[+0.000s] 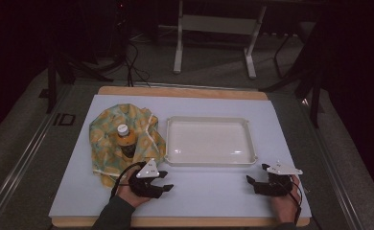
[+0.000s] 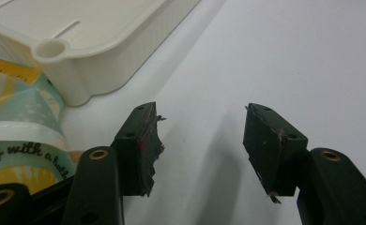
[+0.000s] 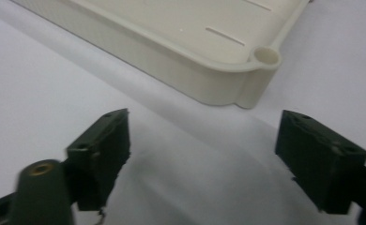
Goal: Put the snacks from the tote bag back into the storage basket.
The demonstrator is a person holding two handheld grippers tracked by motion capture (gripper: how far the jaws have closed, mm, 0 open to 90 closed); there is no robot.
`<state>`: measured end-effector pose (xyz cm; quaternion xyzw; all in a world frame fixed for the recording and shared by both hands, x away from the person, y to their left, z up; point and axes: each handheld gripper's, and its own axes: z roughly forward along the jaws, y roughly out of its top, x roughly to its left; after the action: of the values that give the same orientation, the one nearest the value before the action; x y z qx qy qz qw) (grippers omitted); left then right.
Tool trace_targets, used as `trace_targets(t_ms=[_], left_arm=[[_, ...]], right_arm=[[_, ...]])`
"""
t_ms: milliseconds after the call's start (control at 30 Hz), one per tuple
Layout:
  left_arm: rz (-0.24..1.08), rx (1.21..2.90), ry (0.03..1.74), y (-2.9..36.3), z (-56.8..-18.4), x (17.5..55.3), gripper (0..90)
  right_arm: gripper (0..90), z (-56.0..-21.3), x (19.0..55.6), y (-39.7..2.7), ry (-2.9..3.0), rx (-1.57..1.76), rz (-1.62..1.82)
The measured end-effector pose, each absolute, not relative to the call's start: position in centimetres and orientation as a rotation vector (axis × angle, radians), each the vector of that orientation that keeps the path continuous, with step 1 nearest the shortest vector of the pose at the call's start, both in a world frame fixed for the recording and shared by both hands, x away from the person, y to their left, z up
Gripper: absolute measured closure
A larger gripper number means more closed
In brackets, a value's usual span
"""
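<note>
One bottle (image 1: 123,140) stands wrapped in a yellow patterned cloth (image 1: 106,139), ahead and to the left of my left gripper (image 1: 162,180), whose jaws stand apart on nothing. The white tray (image 1: 175,158) lies beyond both sets of jaws. My right gripper (image 1: 255,178) rests on the table (image 1: 214,201), jaws apart too. I judge this the approach; next, I must reach the cloth.

bottle (image 1: 123,140): lower part wrapped in cloth (image 1: 106,139) | cloth print cut off at left edge
</note>
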<state>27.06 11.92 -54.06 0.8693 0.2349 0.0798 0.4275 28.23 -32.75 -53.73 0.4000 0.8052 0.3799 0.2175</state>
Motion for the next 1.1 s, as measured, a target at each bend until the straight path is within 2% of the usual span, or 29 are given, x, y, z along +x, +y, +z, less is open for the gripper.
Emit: trace_targets(t_ms=[333, 467, 567, 667, 1100], left_arm=[[0.213, 2.221, 0.59, 11.4, -54.1, 27.1, 45.5], [0.177, 2.228, 0.596, 11.4, -54.0, 27.2, 45.6], [0.183, 2.267, 0.579, 11.2, -53.7, 27.2, 46.0], [0.205, 2.382, 0.53, 10.7, -52.9, 27.1, 45.9], [0.178, 2.516, 0.506, 10.1, -51.1, 27.4, 45.3]], right_arm=[[18.8, -53.7, 28.1, -32.9, 2.232, 1.077, 1.083], [17.6, -53.7, 28.1, -33.0, 2.241, 1.072, 1.113], [16.4, -53.6, 28.1, -33.2, 2.247, 1.071, 1.138], [14.0, -53.6, 28.0, -33.2, 2.253, 1.057, 1.155], [14.1, -53.6, 27.9, -32.9, 2.243, 1.049, 1.114]])
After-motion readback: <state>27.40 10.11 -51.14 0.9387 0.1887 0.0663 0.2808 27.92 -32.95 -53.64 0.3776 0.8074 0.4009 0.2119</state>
